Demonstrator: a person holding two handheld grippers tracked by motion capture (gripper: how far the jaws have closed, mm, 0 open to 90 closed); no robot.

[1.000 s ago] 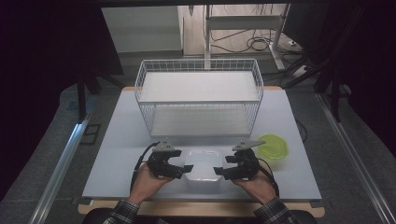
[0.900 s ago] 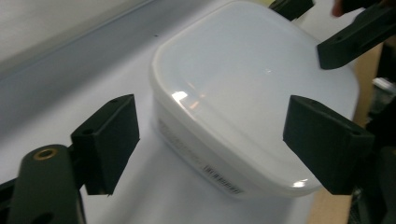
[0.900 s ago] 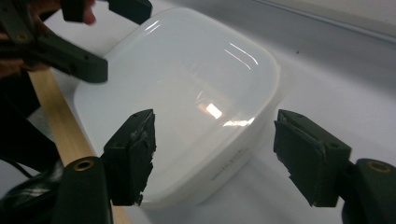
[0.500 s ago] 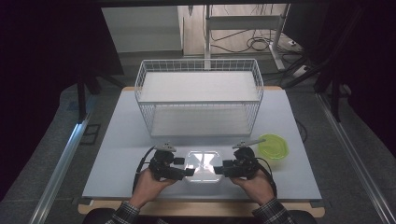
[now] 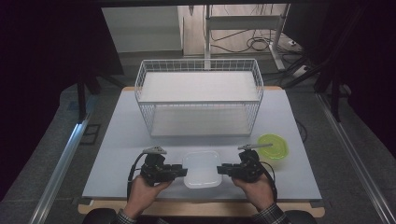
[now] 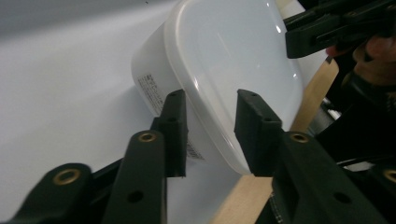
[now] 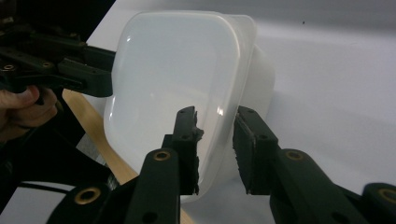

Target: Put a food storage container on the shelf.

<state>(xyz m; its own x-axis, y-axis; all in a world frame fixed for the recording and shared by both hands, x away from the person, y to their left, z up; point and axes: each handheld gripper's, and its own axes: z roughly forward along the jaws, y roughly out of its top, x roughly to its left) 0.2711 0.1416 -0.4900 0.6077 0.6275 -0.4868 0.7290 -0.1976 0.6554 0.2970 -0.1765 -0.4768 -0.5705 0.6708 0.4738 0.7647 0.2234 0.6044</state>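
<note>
— What has changed since a moment ago?

— Both tools have closed in. A second back they sat a little off the tub's two ends; now each straddles its rim, and the tub lies where it was.

— Start from the big things.

— One pale surface (image 5: 116,140). One white wire basket (image 5: 199,95) at its far middle, two shelves inside, nothing on them. One green lid (image 5: 273,146) lies flat at the near right, just beside the right hand. One white tub (image 5: 201,169) sits at the near edge, between the hands.

— And the tools?

— Two. The left tool (image 6: 211,126) has its jaws apart, one outside the tub's wall, one over the rim inside. The right tool (image 7: 215,140) stands the same way at the opposite end. Neither looks pressed on the plastic yet, though I can't rule out a light touch.

— What does the next move turn on?

— The tub lies directly between them, its long axis running hand to hand, with both equally near. I'd judge a squeeze on both ends comes first, then a lift toward the basket straight ahead.
</note>
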